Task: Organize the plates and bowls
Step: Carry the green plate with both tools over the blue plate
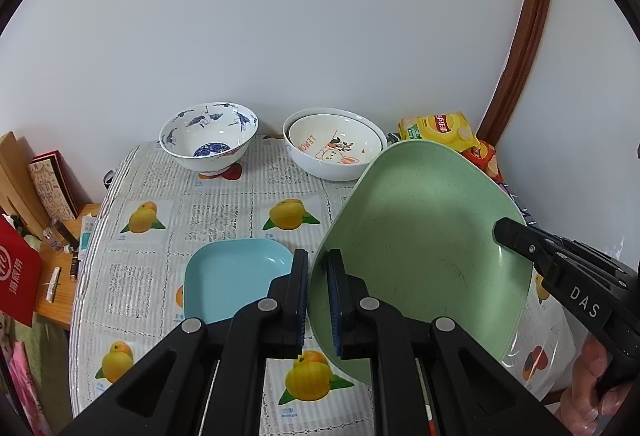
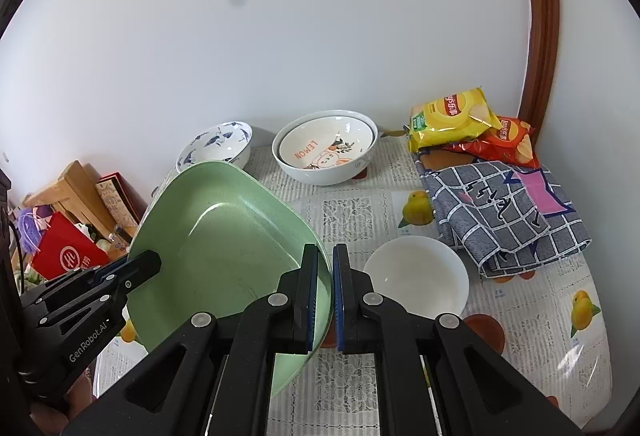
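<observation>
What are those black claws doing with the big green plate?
Both claws are pinching the green plate. The left gripper clamps one edge and the right gripper clamps the opposite edge, holding it tilted above the table. A blue plate and a white bowl sit on the table below. Two bowls nested together wait near the wall.

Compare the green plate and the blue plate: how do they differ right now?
The green plate is lifted and tilted, pinched at opposite rims by the left claw and right claw; the blue plate lies flat on the table, ungripped. Green looks larger. Both are rounded-square and speckled.
</observation>
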`<state>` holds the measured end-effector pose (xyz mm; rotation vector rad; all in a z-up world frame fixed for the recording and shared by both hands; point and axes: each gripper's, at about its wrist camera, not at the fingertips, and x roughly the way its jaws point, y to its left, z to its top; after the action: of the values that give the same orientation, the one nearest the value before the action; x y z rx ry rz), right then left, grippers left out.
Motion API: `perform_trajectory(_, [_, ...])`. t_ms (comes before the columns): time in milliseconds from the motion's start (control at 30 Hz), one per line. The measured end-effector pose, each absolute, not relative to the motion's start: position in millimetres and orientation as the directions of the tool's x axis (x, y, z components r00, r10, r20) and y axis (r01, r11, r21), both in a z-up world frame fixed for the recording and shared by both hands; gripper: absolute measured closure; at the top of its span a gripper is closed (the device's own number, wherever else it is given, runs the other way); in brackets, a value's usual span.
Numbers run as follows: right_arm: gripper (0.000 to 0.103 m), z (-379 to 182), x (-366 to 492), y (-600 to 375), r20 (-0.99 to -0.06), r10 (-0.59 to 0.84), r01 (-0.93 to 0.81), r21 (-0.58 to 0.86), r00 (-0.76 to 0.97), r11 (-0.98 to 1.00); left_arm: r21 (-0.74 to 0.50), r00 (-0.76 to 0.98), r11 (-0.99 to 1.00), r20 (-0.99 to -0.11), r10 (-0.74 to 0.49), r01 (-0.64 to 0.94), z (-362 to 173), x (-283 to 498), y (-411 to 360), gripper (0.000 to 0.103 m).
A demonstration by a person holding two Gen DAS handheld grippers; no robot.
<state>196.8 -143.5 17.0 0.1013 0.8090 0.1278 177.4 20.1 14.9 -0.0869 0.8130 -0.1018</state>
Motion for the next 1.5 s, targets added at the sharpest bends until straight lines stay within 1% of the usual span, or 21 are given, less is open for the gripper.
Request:
perform_trajectory(900, [0.095,13.3,204.9,-121.6,-0.717,0.165,-0.102,0.131,0.677,0.986,-0.115,0.679,0.993,-0.727,-0.102,0.026,13.9,178.6,38.7,0.093])
perform_trajectory(1500, [0.095,-3.2,220.0,-93.9,-0.734,0.188,-0.137,0.129,0.653,0.982,-0.133,0.661,0.991,-0.745,-0.084,-0.023,-3.4,185.7,69.1,0.093])
